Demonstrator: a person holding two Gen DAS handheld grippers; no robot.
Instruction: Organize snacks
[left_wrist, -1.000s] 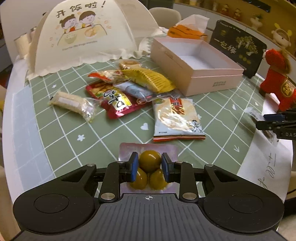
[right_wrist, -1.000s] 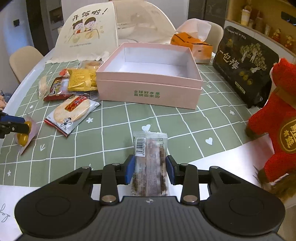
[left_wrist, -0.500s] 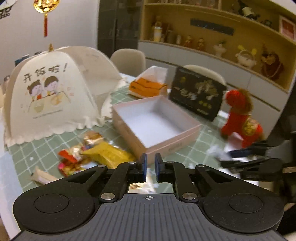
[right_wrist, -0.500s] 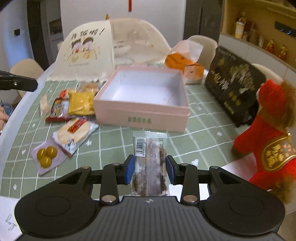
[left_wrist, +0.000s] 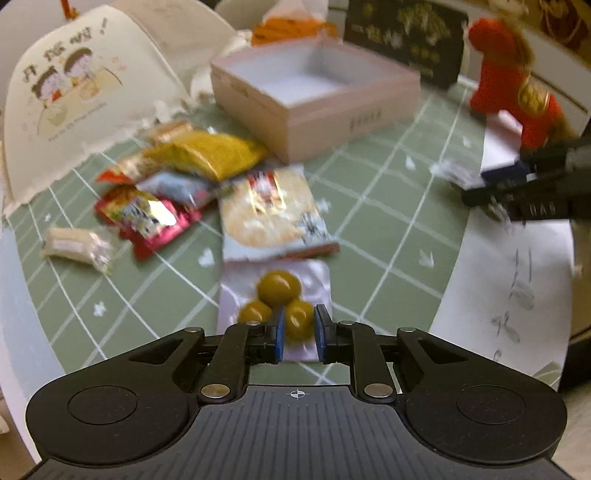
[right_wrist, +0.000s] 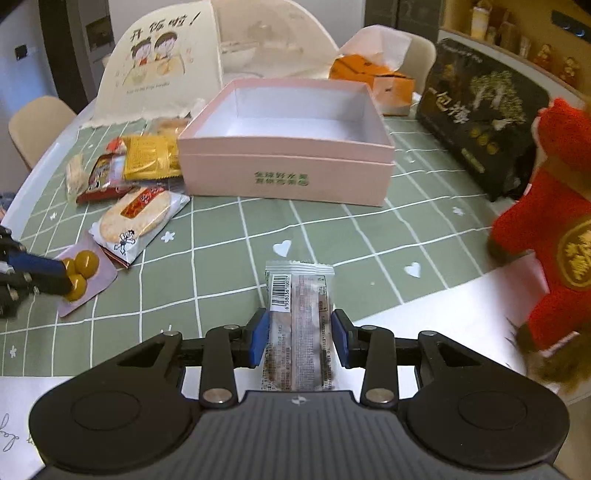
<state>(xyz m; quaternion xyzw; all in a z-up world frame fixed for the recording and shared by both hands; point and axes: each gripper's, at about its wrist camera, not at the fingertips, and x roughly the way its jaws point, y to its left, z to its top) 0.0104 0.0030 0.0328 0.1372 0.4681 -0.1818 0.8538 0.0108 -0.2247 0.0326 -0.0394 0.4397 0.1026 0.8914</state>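
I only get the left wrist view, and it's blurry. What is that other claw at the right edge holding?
Observer: In the right wrist view, the right gripper is clamped on a clear-wrapped snack bar with a barcode on it.
Operator: Does the smudge on the pink box say something?
Observer: It is two rows of green characters, printed on the front wall of the pink box.

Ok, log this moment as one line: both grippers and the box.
left gripper: opening, astride green-ball packet | right gripper: shut on barcode snack bar | pink box: empty
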